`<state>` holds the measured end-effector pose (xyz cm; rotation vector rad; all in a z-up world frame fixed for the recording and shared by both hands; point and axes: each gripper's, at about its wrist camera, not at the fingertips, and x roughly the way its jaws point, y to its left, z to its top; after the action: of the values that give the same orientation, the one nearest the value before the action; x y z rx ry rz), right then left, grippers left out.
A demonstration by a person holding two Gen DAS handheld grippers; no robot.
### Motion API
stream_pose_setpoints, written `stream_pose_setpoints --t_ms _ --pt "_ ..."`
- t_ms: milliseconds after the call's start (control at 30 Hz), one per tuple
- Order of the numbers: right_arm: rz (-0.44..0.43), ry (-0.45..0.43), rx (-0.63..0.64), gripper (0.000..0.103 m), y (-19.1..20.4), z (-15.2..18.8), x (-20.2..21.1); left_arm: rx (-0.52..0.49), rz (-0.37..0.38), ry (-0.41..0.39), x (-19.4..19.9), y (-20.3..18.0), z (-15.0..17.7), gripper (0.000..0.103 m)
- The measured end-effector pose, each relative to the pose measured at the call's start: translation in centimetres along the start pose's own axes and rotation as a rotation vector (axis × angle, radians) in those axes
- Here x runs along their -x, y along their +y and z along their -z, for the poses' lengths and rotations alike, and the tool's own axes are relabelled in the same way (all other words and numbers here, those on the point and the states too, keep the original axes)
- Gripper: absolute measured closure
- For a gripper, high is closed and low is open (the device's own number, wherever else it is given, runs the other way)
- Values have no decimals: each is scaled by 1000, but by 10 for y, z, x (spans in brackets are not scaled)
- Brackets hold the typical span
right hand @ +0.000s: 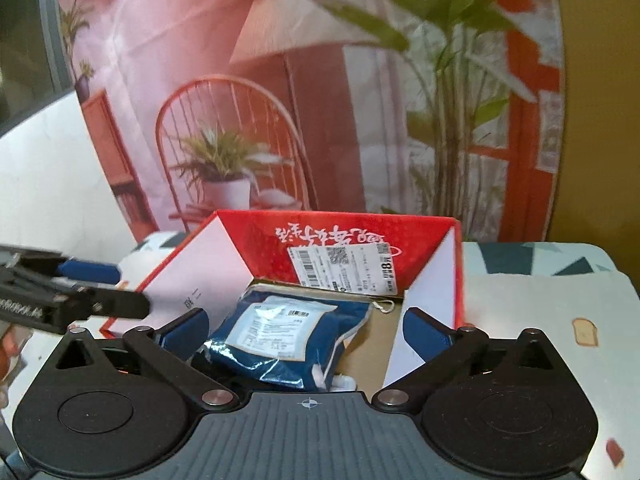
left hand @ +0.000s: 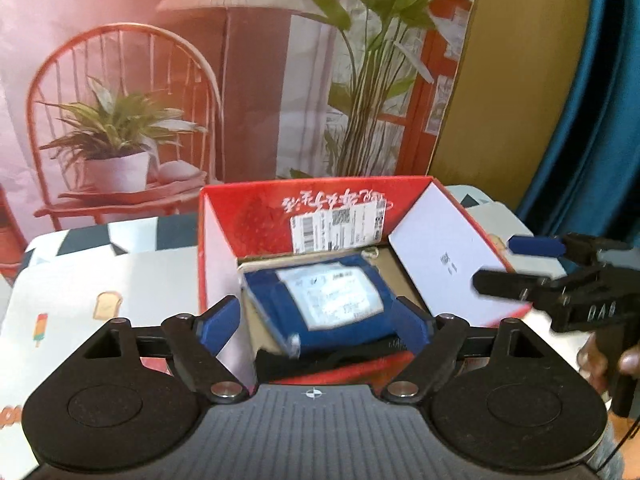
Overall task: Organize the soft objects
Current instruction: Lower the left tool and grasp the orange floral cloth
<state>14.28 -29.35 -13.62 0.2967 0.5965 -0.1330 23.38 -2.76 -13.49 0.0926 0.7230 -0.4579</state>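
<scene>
looking into the red carton, i see the blue soft packet lying inside, so that one's stowed. my left tongs and right tongs gape, grasping nothing; no further items show.

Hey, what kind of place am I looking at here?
Probably a staged home-style tabletop set: a printed backdrop of a chair and plants, a patterned tablecloth, and a red cardboard box holding a blue soft package.

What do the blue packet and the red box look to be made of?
Blue packet: probably soft goods in glossy clear plastic film, which wrinkles and glints; a white paper label sits on top. Red box: likely printed cardboard with a brown bare floor, stiff upright flaps and a stuck-on shipping label.
</scene>
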Motion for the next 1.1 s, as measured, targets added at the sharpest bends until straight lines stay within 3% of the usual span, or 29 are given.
stream_pose_setpoints --t_ms 267,433,733,1100 --pt "46 -86 3 0 8 44 45 62 19 61 15 -9 55 21" --pt "-7 -5 -13 0 8 71 50 121 33 107 13 -11 83 24" --pt "-13 181 -68 1 16 120 40 221 44 173 4 -11 111 30" --pt "-84 277 -39 6 28 135 26 280 56 209 -5 -6 127 36"
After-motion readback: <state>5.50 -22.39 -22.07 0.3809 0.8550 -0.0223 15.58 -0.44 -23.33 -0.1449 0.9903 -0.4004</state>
